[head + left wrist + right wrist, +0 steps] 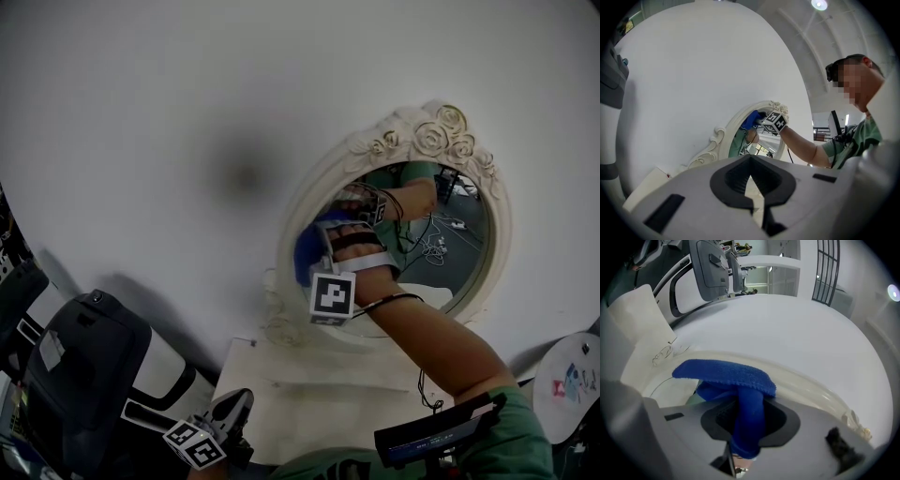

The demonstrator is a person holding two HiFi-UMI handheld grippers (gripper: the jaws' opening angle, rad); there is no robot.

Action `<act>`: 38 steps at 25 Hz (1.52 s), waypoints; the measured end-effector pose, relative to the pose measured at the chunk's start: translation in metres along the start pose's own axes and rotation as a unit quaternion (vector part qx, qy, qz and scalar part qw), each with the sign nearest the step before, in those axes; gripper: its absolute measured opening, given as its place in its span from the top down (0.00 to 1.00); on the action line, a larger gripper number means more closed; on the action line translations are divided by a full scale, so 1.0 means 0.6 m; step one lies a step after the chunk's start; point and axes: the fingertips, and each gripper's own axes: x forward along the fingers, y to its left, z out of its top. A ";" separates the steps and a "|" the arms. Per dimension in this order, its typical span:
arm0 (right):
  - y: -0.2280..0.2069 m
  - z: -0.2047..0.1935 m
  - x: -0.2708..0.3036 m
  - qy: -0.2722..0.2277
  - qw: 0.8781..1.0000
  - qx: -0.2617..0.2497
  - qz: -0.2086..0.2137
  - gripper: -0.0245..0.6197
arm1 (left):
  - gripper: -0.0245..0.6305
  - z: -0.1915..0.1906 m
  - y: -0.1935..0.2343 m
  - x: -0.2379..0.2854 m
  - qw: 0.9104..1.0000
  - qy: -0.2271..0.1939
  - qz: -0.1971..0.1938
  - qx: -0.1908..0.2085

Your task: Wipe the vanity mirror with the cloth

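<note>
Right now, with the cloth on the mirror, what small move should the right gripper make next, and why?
Probably slide the right gripper across the glass: its jaws clamp the blue cloth, which presses the vanity mirror near its left rim, so most glass lies to the right.

The oval vanity mirror in its carved cream frame (298,211) stood at the back of the pale table (309,398) against the white wall (187,94), the blue cloth (305,260) in the right claw (746,423) lying on its left edge, the left claw (232,411) low before the table's left corner.
</note>
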 end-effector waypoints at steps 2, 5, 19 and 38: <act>0.001 -0.015 -0.005 0.007 1.000 0.003 0.005 0.80 | 0.97 -0.002 -0.006 0.010 1.000 0.003 -0.007 0.000; 0.007 -0.061 -0.021 0.021 1.000 0.006 0.007 0.80 | 0.97 -0.006 -0.019 0.030 1.000 0.010 -0.022 0.002; 0.055 -0.541 -0.195 0.231 0.973 0.001 0.001 0.80 | 0.97 -0.053 -0.104 0.149 0.992 0.062 -0.109 0.005; 0.046 -0.095 -0.053 0.002 1.000 0.002 -0.001 0.80 | 0.97 -0.011 -0.019 0.031 1.000 0.024 -0.020 0.003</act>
